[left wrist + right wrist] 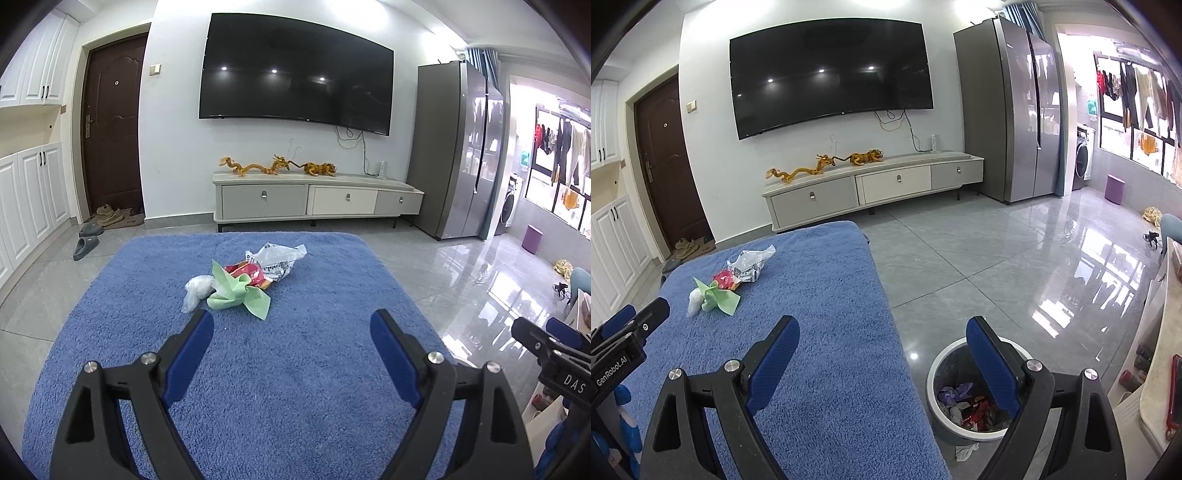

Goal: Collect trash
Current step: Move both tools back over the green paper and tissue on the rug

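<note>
A pile of trash lies on the blue towel-covered table (295,369): a green paper wrapper (240,295), a red snack bag (251,275), a printed clear plastic bag (280,260) and a crumpled clear bag (197,290). My left gripper (291,325) is open and empty, just short of the pile. My right gripper (882,332) is open and empty, over the table's right edge above a white trash bin (938,373) that holds wrappers. The pile also shows in the right wrist view (720,291). Each gripper is visible at the other view's edge.
A TV cabinet (317,199) with golden figurines stands under a wall TV (295,70). A grey fridge (458,147) stands right. A scrap of paper (966,451) lies on the tiled floor by the bin. Slippers (86,245) lie near the door.
</note>
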Demonstrator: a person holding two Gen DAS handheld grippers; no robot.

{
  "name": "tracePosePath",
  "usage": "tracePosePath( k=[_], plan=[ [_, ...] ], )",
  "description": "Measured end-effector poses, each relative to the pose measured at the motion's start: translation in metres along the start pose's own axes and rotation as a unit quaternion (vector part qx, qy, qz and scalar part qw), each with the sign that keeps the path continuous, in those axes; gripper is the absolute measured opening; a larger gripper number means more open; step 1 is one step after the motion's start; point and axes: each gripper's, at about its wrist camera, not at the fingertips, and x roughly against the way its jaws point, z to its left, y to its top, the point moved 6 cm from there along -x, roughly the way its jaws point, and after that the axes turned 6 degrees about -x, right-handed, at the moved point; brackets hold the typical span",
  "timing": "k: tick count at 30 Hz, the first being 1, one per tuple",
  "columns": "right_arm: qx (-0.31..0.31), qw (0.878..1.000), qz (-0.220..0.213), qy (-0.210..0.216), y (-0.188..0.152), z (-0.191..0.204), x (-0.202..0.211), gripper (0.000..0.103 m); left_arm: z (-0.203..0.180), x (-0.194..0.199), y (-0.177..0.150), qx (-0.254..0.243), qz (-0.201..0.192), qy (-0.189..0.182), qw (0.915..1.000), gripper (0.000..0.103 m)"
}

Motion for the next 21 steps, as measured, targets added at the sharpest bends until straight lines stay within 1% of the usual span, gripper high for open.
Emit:
tracePosePath(
  k=[7, 12, 21],
  plan=[
    [-0.006, 1.000, -0.009, 0.012, 0.005, 0.001, 0.001, 0.092, -0.002, 0.004, -0.001, -0.010, 0.000, 0.005, 0.9999, 0.086],
    [-0.002, 1.000, -0.007, 0.021, 0.005, 0.000, 0.004, 0.092, -0.006, 0.009, -0.001, -0.016, 0.001, 0.009, 0.9998, 0.086],
    [-0.001, 0.999, -0.010, 0.037, 0.006, 0.001, 0.006, 0.092, -0.013, 0.018, 0.006, -0.026, -0.011, 0.017, 0.9995, 0.086]
  ],
)
